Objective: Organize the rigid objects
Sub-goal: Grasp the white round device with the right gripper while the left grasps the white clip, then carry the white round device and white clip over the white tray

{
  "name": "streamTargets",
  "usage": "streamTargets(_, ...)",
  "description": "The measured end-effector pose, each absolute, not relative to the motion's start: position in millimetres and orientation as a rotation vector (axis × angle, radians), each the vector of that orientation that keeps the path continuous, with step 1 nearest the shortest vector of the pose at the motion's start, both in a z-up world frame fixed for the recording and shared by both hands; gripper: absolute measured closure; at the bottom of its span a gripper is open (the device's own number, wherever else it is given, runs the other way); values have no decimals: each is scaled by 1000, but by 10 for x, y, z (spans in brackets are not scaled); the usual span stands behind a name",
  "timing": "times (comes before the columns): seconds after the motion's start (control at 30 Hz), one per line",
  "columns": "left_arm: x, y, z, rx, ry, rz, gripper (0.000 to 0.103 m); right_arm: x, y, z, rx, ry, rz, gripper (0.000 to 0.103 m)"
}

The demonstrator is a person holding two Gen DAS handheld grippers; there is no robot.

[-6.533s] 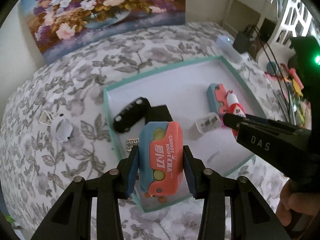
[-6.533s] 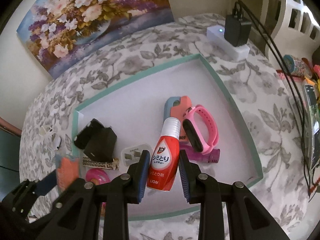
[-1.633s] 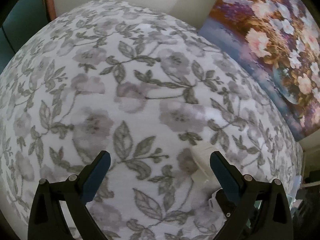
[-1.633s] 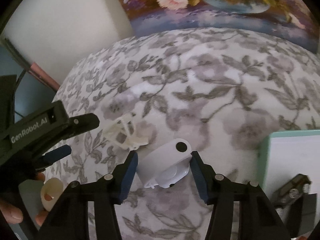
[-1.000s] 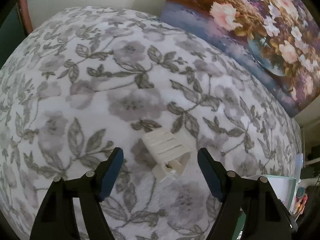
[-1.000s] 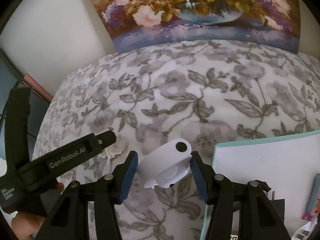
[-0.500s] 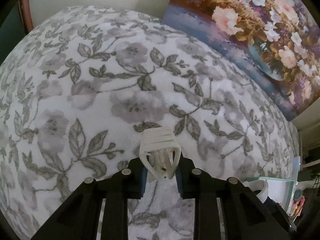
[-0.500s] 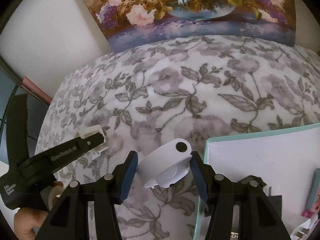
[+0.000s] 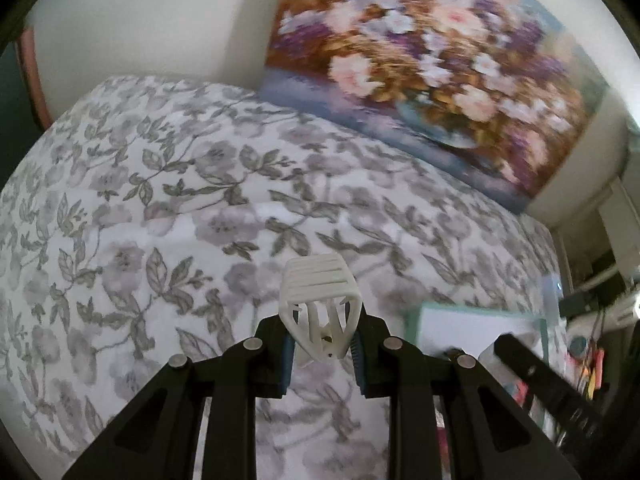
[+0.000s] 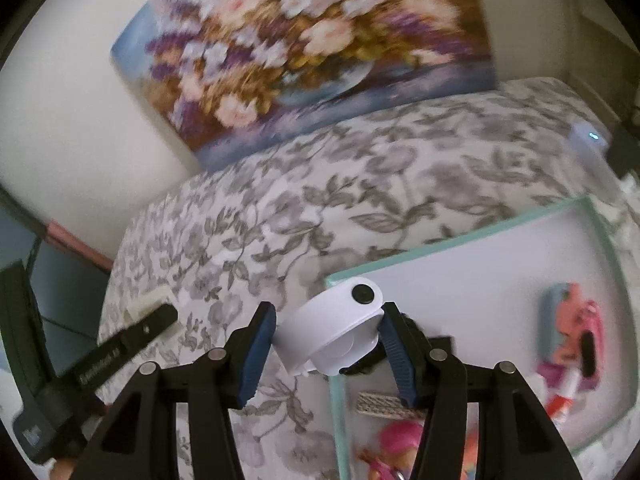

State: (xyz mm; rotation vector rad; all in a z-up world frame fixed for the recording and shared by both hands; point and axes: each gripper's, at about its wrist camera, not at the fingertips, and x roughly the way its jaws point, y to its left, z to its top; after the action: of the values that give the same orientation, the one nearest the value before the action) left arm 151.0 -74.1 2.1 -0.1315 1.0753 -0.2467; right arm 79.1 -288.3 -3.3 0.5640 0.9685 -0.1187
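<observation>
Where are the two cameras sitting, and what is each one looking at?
Left wrist view: sits on the left gripper, looking down along its jaws at a white slatted clip they pinch above the floral cloth; the other gripper's black finger shows at lower right.
Right wrist view: sits on the right gripper, looking at a white round gadget held over the teal-rimmed tray; the left gripper shows at lower left.
Both views share the flower painting, cloth and tray.

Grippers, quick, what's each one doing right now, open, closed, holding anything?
Left gripper: closed on the white slatted clip.
Right gripper: closed on the white rounded gadget.
</observation>
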Motion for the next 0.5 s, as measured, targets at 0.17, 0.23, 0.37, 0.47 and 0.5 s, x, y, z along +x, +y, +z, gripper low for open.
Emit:
streamTargets(0.17, 1148, -999, 107, -81, 1065, -323, 78, 433, -3093, 32, 604, 959, -174, 46)
streamTargets(0.23, 986, -1132, 111, -57, 1069, -361, 78, 278, -3172, 27, 614, 961, -202, 46)
streamTargets(0.37, 730, -1359, 99, 3, 1072, -406, 78, 36, -3286, 65, 587, 958, -253, 46)
streamTargets(0.47, 570, -1507, 58, 38, 1084, -438, 78, -152, -3376, 112, 573, 945, -289, 46)
streamTargets(0.5, 502, -1581, 37, 56, 1089, -455, 78, -219, -3414, 117, 576, 941, -300, 46)
